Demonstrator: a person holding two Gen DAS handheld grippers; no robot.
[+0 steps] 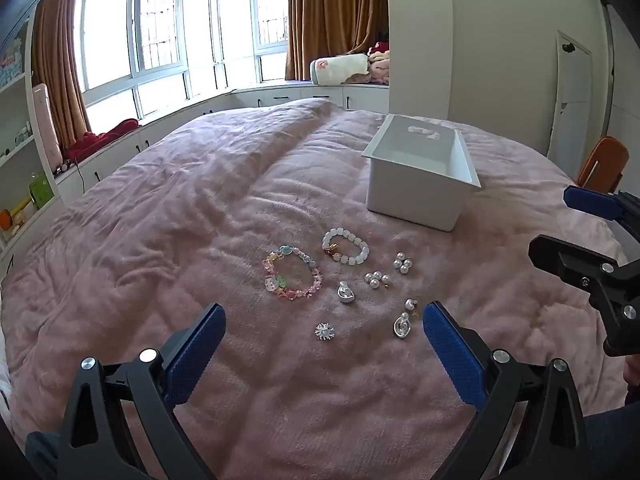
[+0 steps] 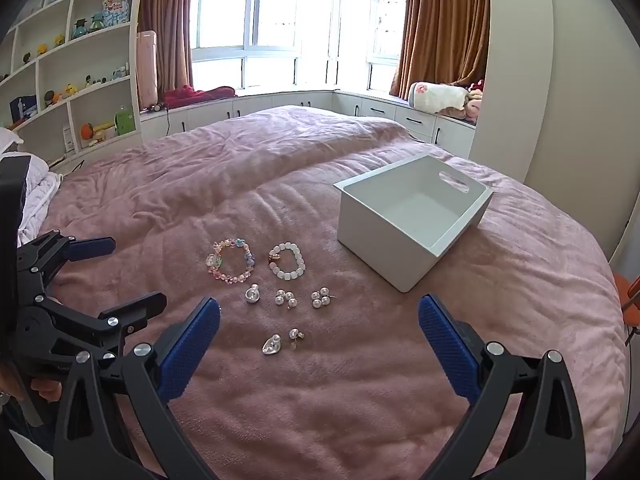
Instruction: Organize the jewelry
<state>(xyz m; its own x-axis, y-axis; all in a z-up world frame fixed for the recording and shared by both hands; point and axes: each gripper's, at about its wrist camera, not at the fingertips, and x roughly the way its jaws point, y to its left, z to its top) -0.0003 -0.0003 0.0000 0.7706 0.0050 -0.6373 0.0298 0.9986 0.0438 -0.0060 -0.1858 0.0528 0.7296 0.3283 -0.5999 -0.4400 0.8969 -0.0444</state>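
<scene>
You've got a bed (image 2: 320, 400) under a rumpled pink fleece blanket, and everything sits right on it. A white bin (image 2: 404, 224) with a handle slot stands toward the far right. Nearer you, side by side, lie a colorful bead bracelet (image 2: 230, 261) and a white bead bracelet (image 2: 287, 261). Below those are two pearl clusters (image 2: 286, 299) (image 2: 321, 297), a couple of silver pieces (image 2: 253, 295) (image 2: 272, 345), and a small snowflake-looking charm (image 1: 324, 332).

Daylit bay windows (image 2: 280, 20), brown curtains (image 2: 440, 28) — white shelving (image 2: 72, 80) left, pink bedspread (image 2: 280, 160)
</scene>
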